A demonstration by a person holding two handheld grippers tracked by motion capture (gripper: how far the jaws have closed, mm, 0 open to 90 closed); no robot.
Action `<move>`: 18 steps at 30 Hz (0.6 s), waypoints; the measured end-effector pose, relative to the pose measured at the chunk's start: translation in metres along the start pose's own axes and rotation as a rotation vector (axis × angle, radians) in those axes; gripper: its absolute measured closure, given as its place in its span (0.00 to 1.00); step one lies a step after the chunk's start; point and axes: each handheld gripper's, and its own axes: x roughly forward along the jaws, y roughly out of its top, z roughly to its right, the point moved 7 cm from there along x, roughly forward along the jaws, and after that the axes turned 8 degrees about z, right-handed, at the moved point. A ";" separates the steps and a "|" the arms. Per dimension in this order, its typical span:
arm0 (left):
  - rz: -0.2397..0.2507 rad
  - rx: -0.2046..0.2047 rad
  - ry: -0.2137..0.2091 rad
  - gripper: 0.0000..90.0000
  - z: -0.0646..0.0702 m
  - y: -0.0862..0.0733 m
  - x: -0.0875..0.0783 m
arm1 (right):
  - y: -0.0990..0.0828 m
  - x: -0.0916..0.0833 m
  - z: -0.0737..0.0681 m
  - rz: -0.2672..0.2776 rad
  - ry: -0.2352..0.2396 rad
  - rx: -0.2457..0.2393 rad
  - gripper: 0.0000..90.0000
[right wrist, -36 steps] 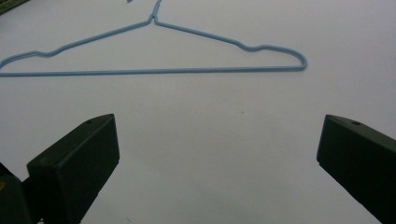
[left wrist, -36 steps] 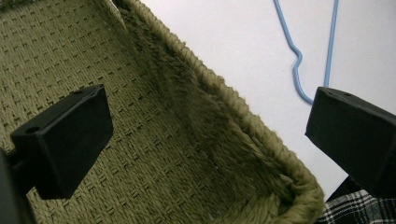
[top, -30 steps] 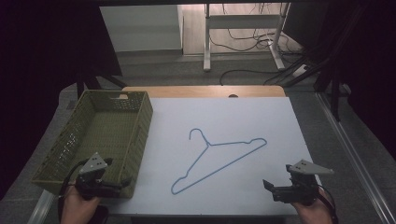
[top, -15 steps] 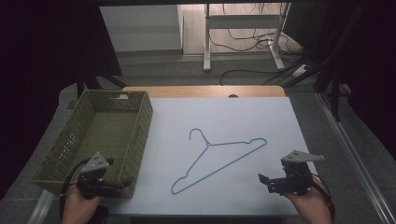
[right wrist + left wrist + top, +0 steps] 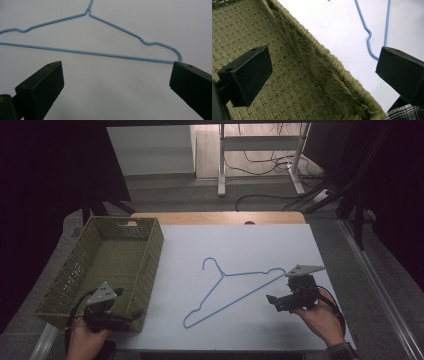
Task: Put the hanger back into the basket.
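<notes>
Though thin, the pale blue wire hanger [image 5: 235,290] lies flat, unbent.

My right gripper view cuts the hanger [image 5: 100,53] hook off at the top edge. My left gripper view shows just the hanger's lower end beside the basket [image 5: 332,63] rim; the basket's far walls run out of frame.
</notes>
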 end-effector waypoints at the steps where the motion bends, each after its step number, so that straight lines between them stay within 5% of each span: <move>1: 0.004 -0.002 0.000 0.00 0.000 0.001 0.001 | 0.004 0.006 0.000 -0.020 0.011 -0.013 0.00; 18: 0.008 -0.014 -0.005 0.00 0.000 0.002 0.003 | 0.027 0.056 0.013 -0.148 0.059 -0.043 0.01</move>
